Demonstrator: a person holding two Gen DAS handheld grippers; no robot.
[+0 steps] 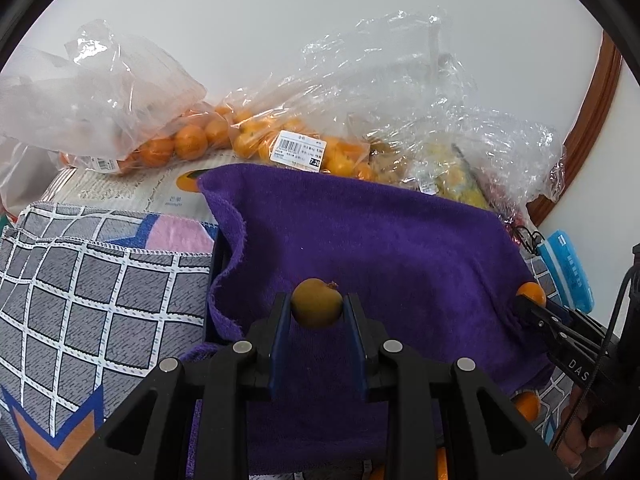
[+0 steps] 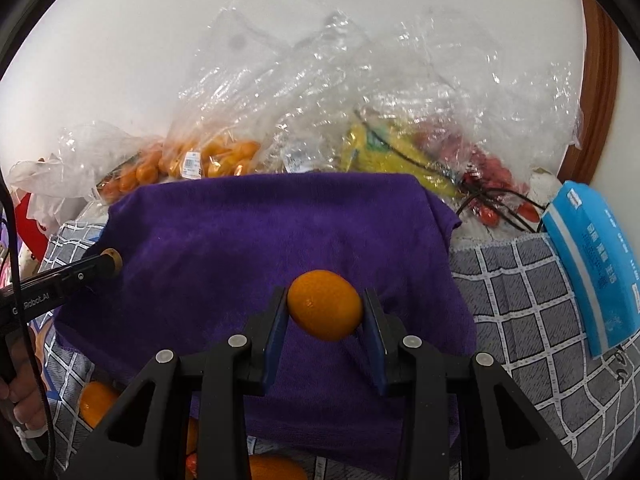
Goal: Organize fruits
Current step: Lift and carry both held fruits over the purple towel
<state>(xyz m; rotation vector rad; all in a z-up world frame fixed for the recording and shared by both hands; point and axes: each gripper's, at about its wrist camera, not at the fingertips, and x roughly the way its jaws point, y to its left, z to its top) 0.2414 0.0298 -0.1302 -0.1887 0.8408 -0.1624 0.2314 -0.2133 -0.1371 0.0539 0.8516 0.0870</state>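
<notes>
- Wall [image 1: 280,20] – plain white, behind everything; brown wood trim [image 1: 600,100] curving at far right.
- Checked cloth [image 1: 80,300] – grey/white grid w/ pink + blue patches, covers the surface on both sides of the towel.
- Purple towel [image 1: 380,248] – draped over smth box-like in the middle; what's under it, can't tell.
- Clear bags [image 1: 380,92] – crinkled heap along the wall behind the towel. Orange fruits inside on the left w/ a barcode label [image 1: 298,150]; yellow + red items in the bags further right, blurred.
- Blue packet [image 2: 592,272] – lies on the checked cloth, right of towel.
- Left gripper [image 1: 316,312] – held over the towel, clamped on a small brownish fruit [image 1: 316,302] w/ a stem nub on top.
- Right gripper [image 2: 325,314] – also over the towel, nearer its right edge, pinching an orange [image 2: 325,305] betw. its blue pads.
- Loose oranges [image 2: 96,402] – a few on the cloth at the towel's near edge, partly hidden by the grippers.
</notes>
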